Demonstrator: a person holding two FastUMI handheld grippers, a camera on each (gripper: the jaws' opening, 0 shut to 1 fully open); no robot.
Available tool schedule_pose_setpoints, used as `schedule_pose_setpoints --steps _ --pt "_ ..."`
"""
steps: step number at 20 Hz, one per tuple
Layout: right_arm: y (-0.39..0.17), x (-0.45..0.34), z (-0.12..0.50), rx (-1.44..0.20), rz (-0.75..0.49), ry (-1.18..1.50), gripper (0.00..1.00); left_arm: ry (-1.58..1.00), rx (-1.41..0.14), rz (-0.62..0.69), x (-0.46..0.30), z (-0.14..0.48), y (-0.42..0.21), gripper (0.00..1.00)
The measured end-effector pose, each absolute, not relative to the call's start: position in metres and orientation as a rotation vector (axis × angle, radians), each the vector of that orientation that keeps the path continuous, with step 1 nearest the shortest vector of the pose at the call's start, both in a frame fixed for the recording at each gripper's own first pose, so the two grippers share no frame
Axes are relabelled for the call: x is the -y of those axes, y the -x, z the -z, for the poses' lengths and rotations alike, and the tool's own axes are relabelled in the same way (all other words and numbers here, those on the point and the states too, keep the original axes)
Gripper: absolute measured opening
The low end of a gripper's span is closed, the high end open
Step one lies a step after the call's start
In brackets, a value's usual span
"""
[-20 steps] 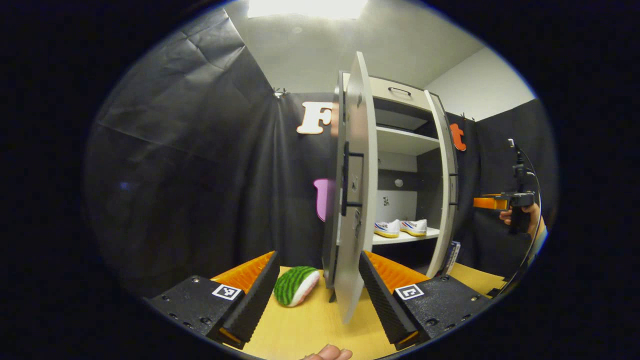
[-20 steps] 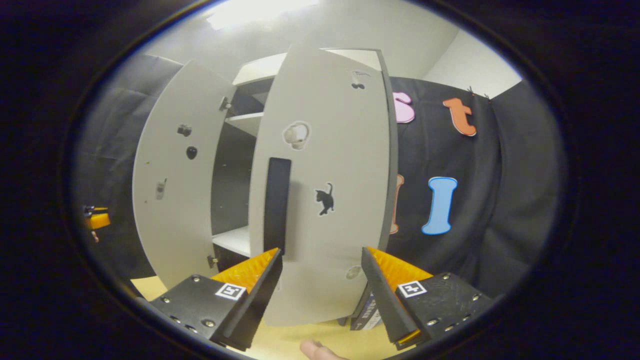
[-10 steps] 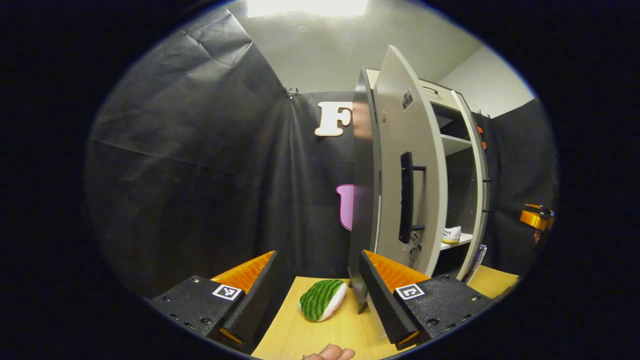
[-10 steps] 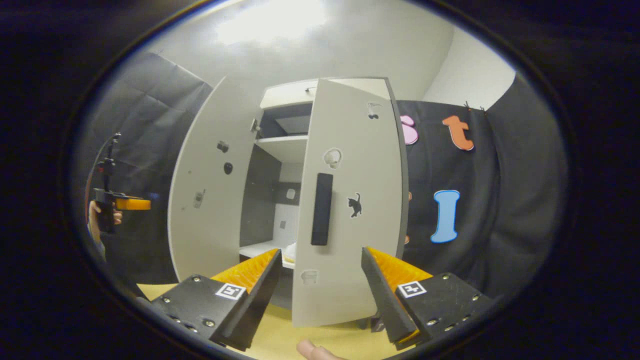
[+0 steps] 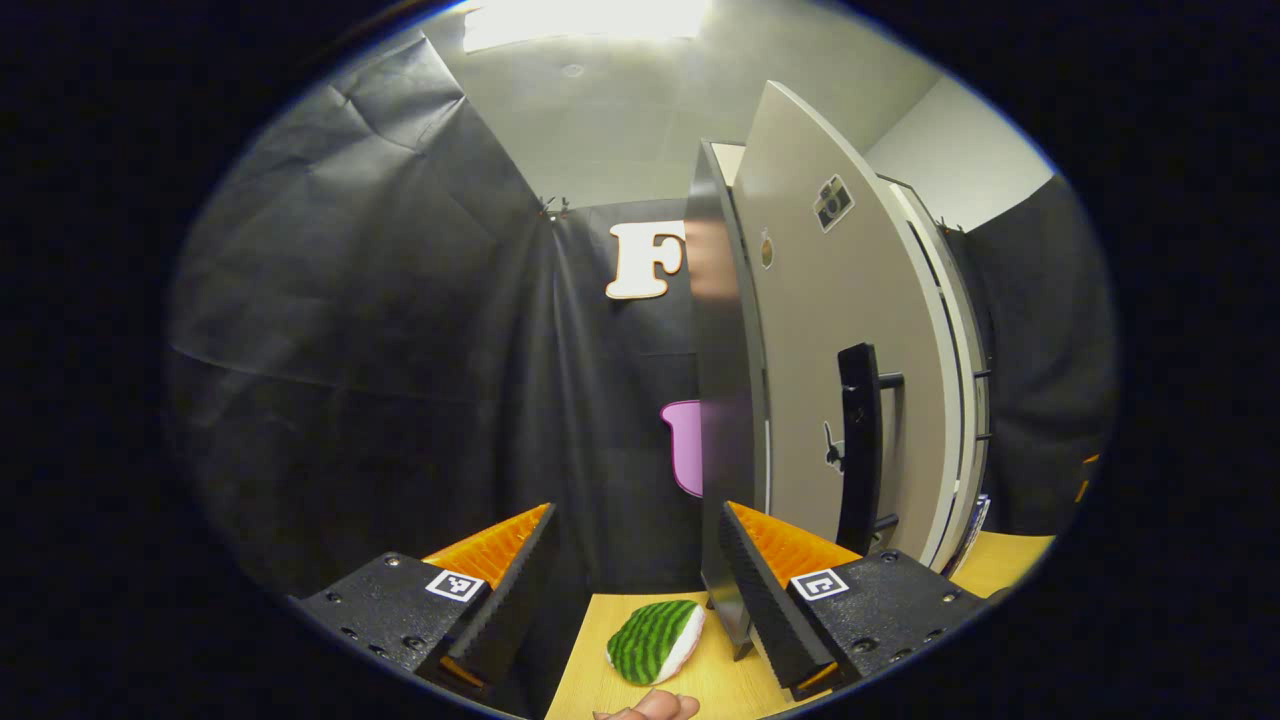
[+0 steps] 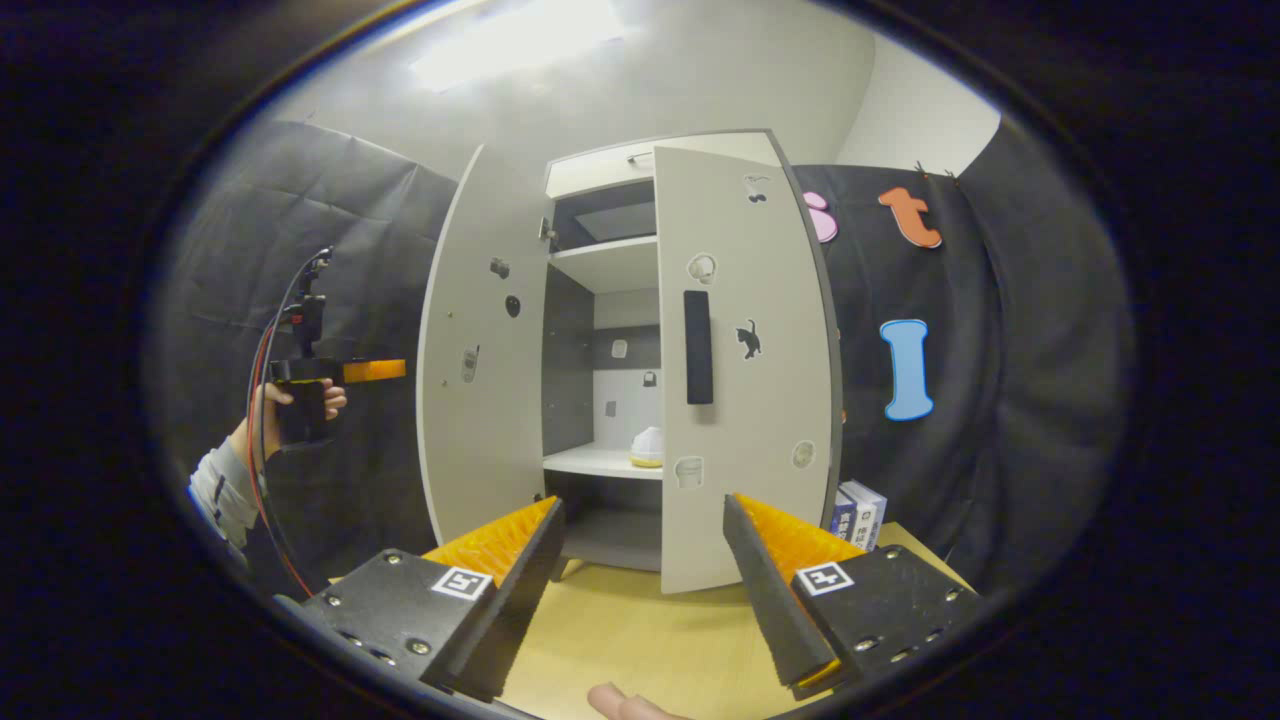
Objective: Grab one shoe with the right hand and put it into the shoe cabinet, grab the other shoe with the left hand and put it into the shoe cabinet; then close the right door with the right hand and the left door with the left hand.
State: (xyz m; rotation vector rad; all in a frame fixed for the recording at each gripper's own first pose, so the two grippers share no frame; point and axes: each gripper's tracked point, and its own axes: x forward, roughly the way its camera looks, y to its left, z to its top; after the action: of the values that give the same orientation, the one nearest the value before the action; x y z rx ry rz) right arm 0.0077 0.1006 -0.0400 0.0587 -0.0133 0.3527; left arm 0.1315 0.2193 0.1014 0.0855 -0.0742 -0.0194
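The stiff, light white panel doors of the tall shoe cabinet (image 6: 640, 170), left door (image 6: 480, 370) and right door (image 6: 745, 370), are probably best being pushed flat near their black bar handles (image 6: 697, 347), both the left gripper (image 5: 635, 580) and right gripper (image 6: 640, 590) being held wide open and empty.

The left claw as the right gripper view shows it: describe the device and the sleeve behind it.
The left claw sticks out sideways from a dark pistol-style handle. A thin black mast rises from its top, and red and black cables loop down past the wrist. The hand around the handle comes out of a light grey sleeve with a blue edge.
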Motion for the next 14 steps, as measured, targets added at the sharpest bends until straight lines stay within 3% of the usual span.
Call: schedule_pose_setpoints --steps 3,6,7,8,14 --pt "-0.004 -0.078 0.032 0.047 -0.278 -0.01 0.95 -0.085 0.048 0.033 -0.206 -0.103 -0.143 0.93" --pt "0.006 -0.077 0.029 0.067 -0.292 -0.017 0.93 -0.087 -0.031 0.089 -0.171 -0.09 -0.154 0.95" --pt "0.009 -0.075 0.03 0.07 -0.297 -0.021 0.95 -0.091 -0.052 0.063 -0.169 -0.088 -0.152 0.95" --pt "0.01 -0.072 0.031 0.071 -0.294 -0.024 0.95 -0.092 -0.066 0.048 -0.17 -0.083 -0.155 0.88" --pt "0.011 -0.053 0.034 0.071 -0.251 -0.044 0.95 -0.053 -0.109 0.034 -0.152 -0.084 -0.154 0.87"
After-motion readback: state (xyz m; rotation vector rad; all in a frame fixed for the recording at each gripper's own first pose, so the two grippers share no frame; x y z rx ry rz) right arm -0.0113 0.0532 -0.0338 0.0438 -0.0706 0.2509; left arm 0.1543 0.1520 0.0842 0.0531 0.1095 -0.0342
